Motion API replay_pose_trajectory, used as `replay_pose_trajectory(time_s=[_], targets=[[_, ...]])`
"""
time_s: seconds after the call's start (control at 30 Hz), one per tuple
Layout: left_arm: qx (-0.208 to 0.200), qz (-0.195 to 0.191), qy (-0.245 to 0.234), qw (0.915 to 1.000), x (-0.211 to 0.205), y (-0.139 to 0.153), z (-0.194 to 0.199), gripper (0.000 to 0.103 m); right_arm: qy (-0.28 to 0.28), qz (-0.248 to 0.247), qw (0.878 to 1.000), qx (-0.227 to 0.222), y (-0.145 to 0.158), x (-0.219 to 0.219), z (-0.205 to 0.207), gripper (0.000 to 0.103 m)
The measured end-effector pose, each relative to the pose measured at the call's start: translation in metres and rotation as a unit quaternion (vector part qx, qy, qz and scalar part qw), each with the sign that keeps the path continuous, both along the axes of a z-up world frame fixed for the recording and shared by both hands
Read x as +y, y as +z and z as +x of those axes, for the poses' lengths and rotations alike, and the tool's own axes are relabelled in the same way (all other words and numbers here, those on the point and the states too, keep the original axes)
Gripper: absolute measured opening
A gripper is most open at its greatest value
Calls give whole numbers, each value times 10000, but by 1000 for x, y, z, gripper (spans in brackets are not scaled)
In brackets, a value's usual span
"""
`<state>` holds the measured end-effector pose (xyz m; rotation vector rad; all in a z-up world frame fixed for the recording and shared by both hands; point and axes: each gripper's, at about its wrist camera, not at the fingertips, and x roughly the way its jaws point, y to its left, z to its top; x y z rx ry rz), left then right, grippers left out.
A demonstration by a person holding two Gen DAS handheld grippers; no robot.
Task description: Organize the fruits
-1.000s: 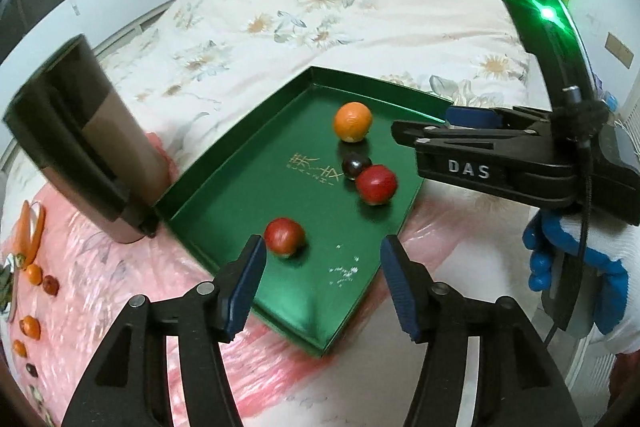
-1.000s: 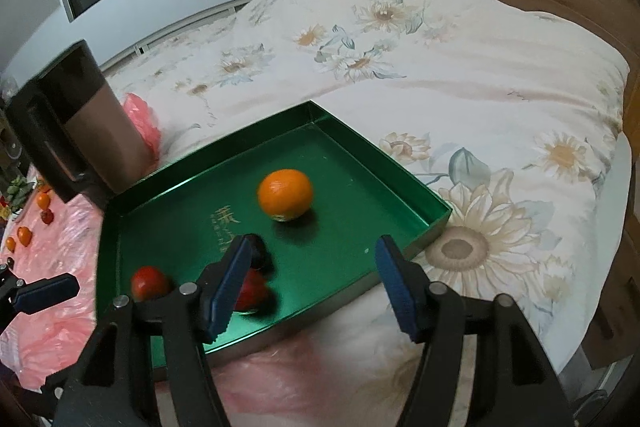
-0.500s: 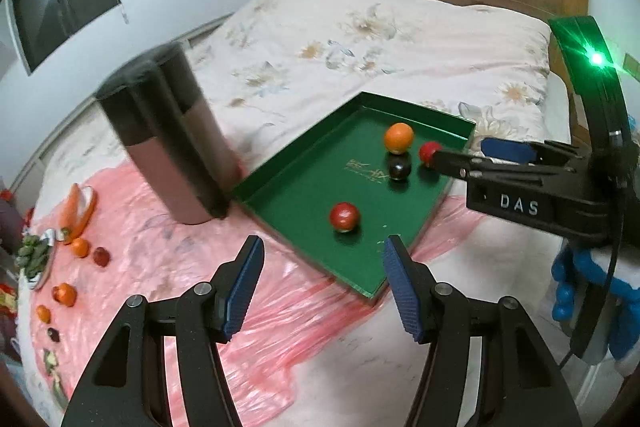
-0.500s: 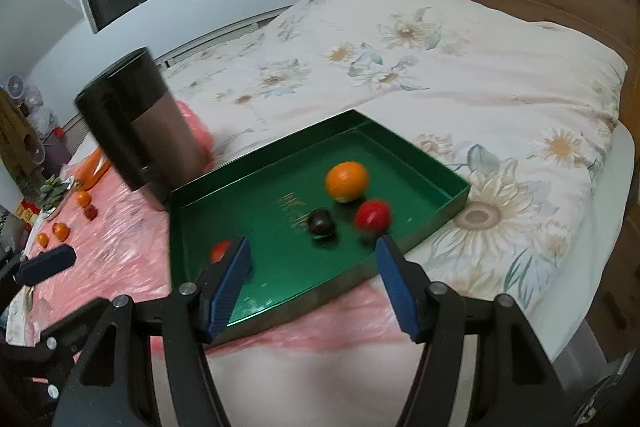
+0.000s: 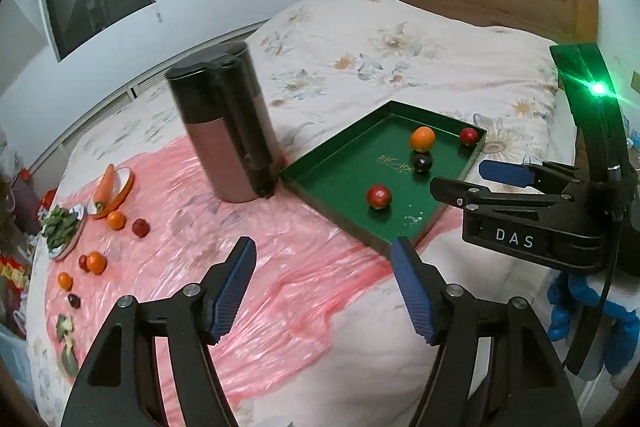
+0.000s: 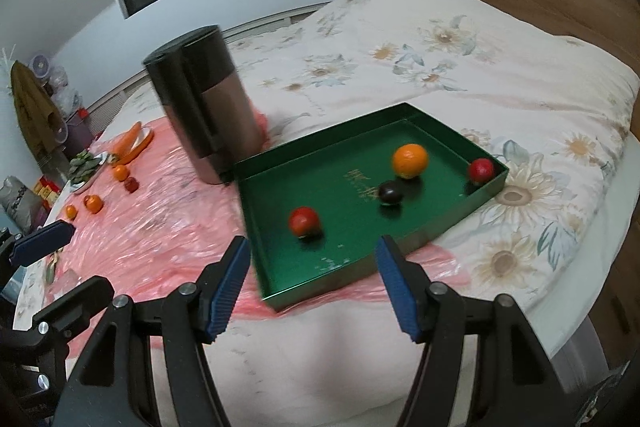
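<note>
While its jaws are opening on nothing, the left gripper [image 5: 322, 285] is hovering over the pink sheet [image 5: 280, 267]; the right gripper [image 6: 312, 285] is gaping empty at the green tray's [image 6: 320, 285] near edge, where an orange [image 6: 409, 160], two red fruits and a dark plum [image 6: 389, 193] are lying.

- Green tray [image 6: 256, 203] on bed, holding orange [image 6: 409, 160], dark plum [image 6: 390, 193], red fruit [image 6: 304, 221] near front, another red fruit [image 6: 480, 169] in far right corner.
- Small oranges [image 5: 116, 219], dark fruits [image 5: 140, 227] loose on pink sheet [image 5: 280, 267], well apart from tray.
</note>
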<state>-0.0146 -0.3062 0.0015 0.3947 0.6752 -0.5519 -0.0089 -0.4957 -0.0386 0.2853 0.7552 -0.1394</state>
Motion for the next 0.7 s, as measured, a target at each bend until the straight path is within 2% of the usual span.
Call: replay_pose_trajectory(time_s=[0.1,0.47,0.7], targets=[[-68,6,44,10000,13,1,-7,69,124,8,9999,13,0,16,-3,102],[-179,-155,345,9991,63,8,-19,70,619,-128,9979,109,-1,71,-6,102],[-210,-287,543,9979,86,9,-23,74,824,-258,9961,175,0,96,-7,102]])
